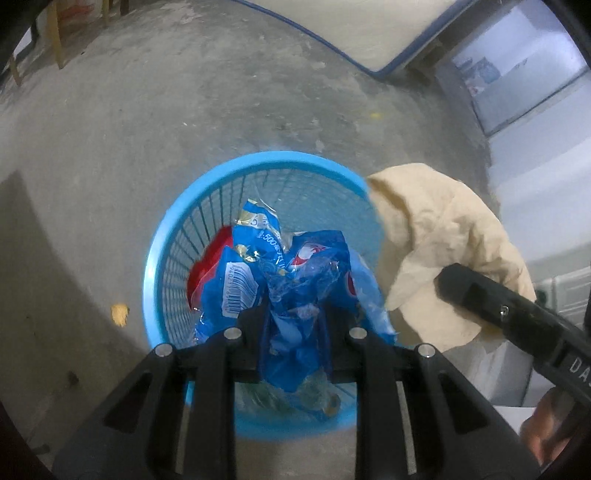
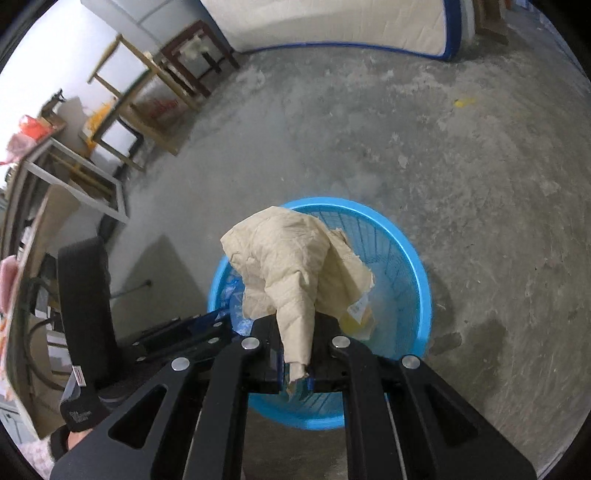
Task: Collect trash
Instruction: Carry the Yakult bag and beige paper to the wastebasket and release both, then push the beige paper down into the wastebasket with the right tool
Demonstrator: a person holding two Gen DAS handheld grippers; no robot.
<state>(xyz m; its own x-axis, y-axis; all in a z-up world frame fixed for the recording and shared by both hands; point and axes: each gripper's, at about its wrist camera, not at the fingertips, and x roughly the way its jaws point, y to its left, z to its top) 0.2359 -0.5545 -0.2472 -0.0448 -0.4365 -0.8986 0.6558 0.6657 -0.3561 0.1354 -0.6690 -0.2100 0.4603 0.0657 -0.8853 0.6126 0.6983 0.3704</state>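
Observation:
A round blue mesh trash basket (image 1: pixel 255 166) stands on the concrete floor; it also shows in the right wrist view (image 2: pixel 421 273). My left gripper (image 1: pixel 295 317) is shut on a crumpled blue plastic wrapper (image 1: pixel 295 273) and holds it over the basket's mouth. My right gripper (image 2: pixel 297 336) is shut on a crumpled beige paper (image 2: pixel 291 266) and holds it above the basket's near rim. The paper also shows in the left wrist view (image 1: pixel 439 236), at the basket's right side. A red wrapper (image 1: pixel 210 258) lies inside the basket.
A mattress with blue edging (image 2: pixel 332 22) leans at the back. Wooden stools and frames (image 2: pixel 147 88) stand at the back left. A small yellow scrap (image 2: pixel 463 102) and a tan scrap (image 1: pixel 120 314) lie on the floor.

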